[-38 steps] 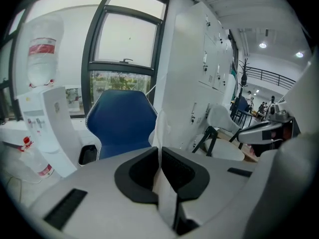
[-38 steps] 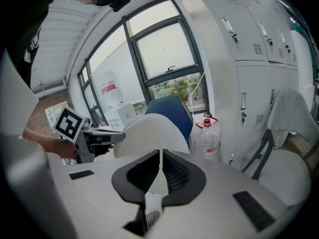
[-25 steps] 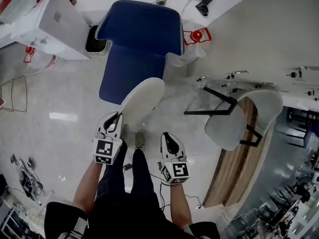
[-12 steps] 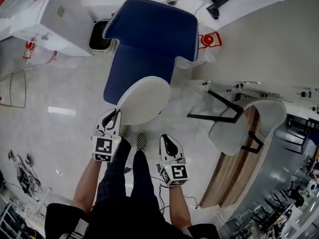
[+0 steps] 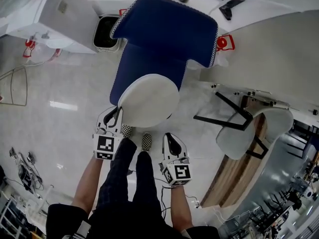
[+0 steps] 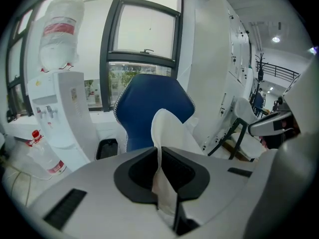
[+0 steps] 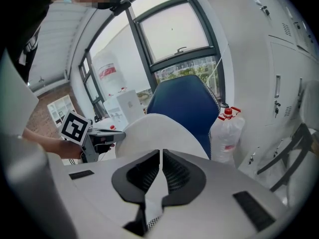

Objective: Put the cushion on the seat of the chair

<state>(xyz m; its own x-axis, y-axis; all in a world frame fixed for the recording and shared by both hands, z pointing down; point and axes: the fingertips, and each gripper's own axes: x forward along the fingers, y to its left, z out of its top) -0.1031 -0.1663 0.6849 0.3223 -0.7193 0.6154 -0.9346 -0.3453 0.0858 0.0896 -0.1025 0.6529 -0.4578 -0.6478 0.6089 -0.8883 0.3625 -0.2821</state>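
The blue chair (image 5: 164,29) stands ahead, its seat (image 5: 144,63) facing me. A round white cushion (image 5: 148,101) hangs over the seat's front edge. My left gripper (image 5: 113,114) is shut on the cushion's left rim; in the left gripper view the white cloth (image 6: 167,128) is pinched between the jaws of the left gripper (image 6: 160,166), with the chair (image 6: 149,103) behind. My right gripper (image 5: 168,137) sits just below the cushion's right edge, apart from it. In the right gripper view the right gripper (image 7: 161,171) has its jaws together, nothing held, and the cushion (image 7: 154,128) lies beyond them.
A black bin (image 5: 105,34) and a white cabinet (image 5: 55,19) stand left of the chair. A red-capped bottle (image 5: 225,43) is at its right. A white chair on black legs (image 5: 249,128) and a wooden table fill the right. My legs and checkered shoes (image 5: 146,142) are below.
Both grippers and the cushion have moved forward toward the blue chair. The cushion now overlaps the front of the seat and its face shows rounder.
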